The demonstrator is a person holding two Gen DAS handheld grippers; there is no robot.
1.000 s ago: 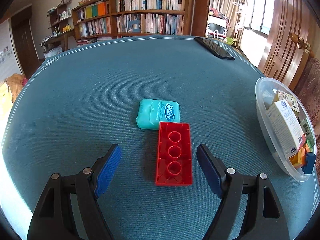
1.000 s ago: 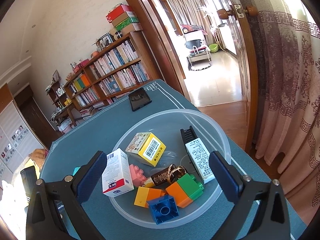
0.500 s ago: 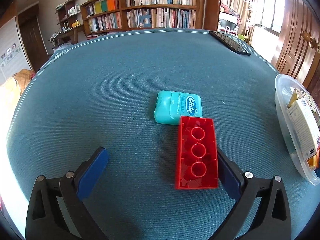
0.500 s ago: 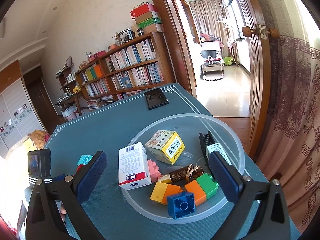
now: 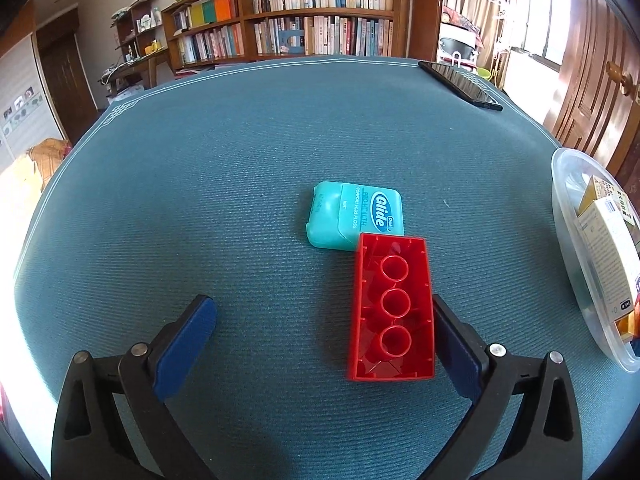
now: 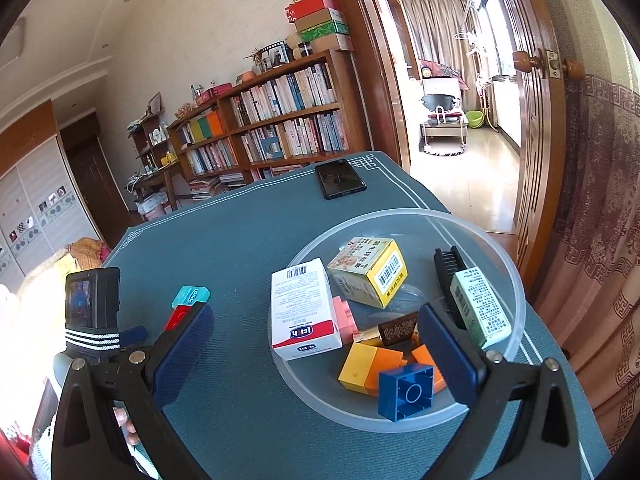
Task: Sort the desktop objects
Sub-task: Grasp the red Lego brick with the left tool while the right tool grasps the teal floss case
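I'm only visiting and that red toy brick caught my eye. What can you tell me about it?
The red brick is glossy plastic, long and rectangular, lying hollow side up so three round tubes show inside. It rests flat on the teal tablecloth. Its far end meets the mint floss case. It sits inside the left claw, against the right-hand pad, well clear of the other.

Red brick; teal floss case; blue-green ribbed tablecloth, white border lines; black phone.
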